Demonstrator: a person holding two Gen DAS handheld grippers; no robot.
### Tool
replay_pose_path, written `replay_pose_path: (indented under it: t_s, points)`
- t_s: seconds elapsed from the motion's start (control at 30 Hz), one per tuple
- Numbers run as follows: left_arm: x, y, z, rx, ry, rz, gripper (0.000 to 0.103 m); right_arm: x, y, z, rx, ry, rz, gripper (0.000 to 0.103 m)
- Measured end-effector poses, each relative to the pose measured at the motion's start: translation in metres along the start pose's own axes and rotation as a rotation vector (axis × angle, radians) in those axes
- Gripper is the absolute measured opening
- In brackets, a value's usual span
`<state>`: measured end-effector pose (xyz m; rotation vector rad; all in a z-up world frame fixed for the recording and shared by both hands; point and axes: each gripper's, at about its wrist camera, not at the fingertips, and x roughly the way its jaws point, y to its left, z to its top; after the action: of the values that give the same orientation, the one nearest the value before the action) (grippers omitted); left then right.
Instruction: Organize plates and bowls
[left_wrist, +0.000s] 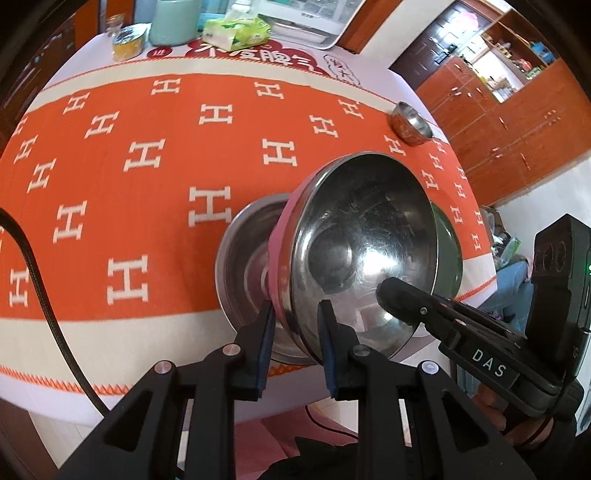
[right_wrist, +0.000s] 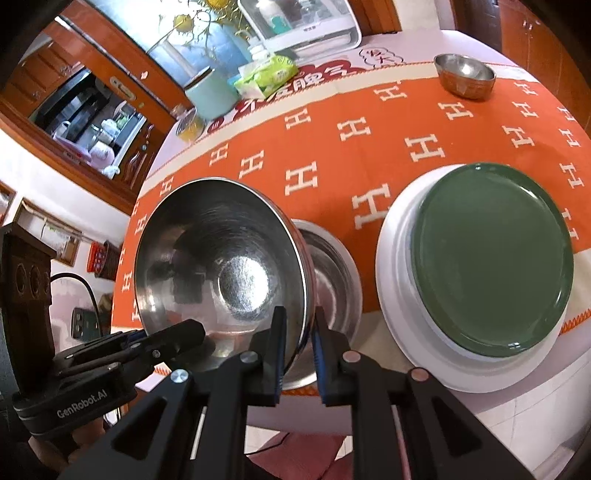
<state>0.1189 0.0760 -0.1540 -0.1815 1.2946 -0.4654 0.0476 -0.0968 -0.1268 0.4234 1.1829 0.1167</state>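
Two hand-held grippers are sharing one load: a steel bowl (left_wrist: 354, 243), tilted steeply on edge, is hanging over a second steel bowl (left_wrist: 243, 258) that is resting on the orange cloth (left_wrist: 147, 184) near the table's front edge. The left gripper (left_wrist: 295, 317) is pinching the tilted bowl's rim, one pad on the pink outer wall and one inside. The right gripper (right_wrist: 299, 325) is pinching the opposite stretch of rim the same way, its jaws nearly together on the thin wall.

The lower bowl is lying directly beyond and beneath the held one, its mouth facing up, so the coming move appears to turn on rolling the held bowl level and dropping it straight in. Both hands are about equally near; neither can let go first without the bowl swinging.

To the right, a green plate (right_wrist: 491, 258) is sitting on a white plate (right_wrist: 391, 280), just beside the bowls and already stacked. A small steel bowl (right_wrist: 463, 75) is standing well apart at the far edge, likely the next to be gathered.

The cloth is repeating a white "H" across the orange. The right gripper's body in the left view is reading "DAS"; the left gripper's in the right view is reading "GenRobot.AI". Red Chinese characters on a banner (left_wrist: 255, 55) at the table's far side are too distorted to read.
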Motion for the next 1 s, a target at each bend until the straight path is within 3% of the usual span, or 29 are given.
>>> replay_pose_path:
  t_s: [0.6, 1.0]
  points:
    - [0.016, -0.008, -0.021, -0.190, -0.046, 0.144, 0.021, 0.023, -0.023, 0.003, -0.106, 0.127, 0.104, 0.022]
    - [0.017, -0.002, -0.011, -0.164, -0.042, 0.133, 0.022, 0.025, -0.020, 0.017, -0.076, 0.112, 0.104, 0.033]
